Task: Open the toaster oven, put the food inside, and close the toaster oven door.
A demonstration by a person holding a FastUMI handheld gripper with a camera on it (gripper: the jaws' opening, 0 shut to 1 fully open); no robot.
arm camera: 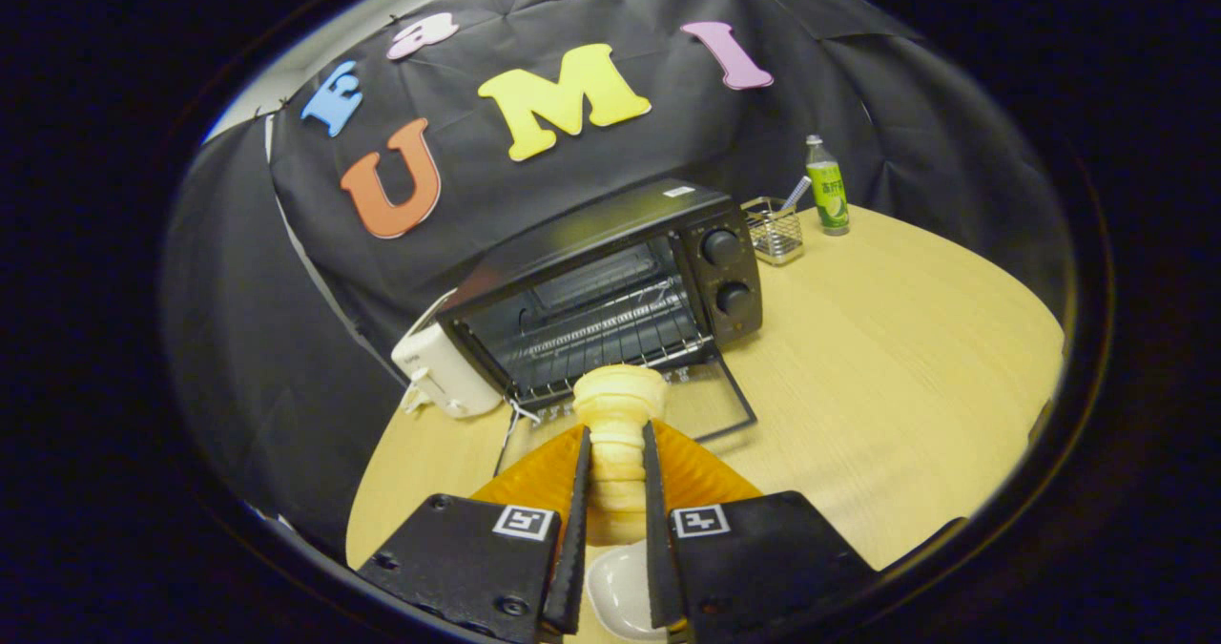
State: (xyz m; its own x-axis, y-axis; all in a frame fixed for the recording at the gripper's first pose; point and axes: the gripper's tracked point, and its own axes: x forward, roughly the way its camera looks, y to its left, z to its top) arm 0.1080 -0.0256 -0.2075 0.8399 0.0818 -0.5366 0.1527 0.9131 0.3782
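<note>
The gripper (615, 458) is pinching a pale ridged pastry (618, 413), both fingers (578, 520) pressing on its sides while its rounded top is poking out ahead of the fingertips at twelve o'clock; the food is hanging just in front of the toaster oven (610, 286), whose glass door (706, 405) is lying folded down flat toward the gripper, leaving the wire rack (610, 334) inside showing; two round knobs (722, 246) are sitting one above the other on the oven's control panel, at about one o'clock from the pastry; a white toaster (441, 370) is standing against the oven's far side, at about ten o'clock from the fingertips; beyond the oven, at roughly one o'clock, a small wire basket (775, 230) is holding a pale utensil, and a green bottle (826, 188) is standing upright just beside it; everything is resting on a light wooden table (887, 386); a small white dish (620, 596) is lying on the table beneath the fingers, at six o'clock from the pastry, partly hidden by them; black cloth is hanging behind the table as the booth's wall.
</note>
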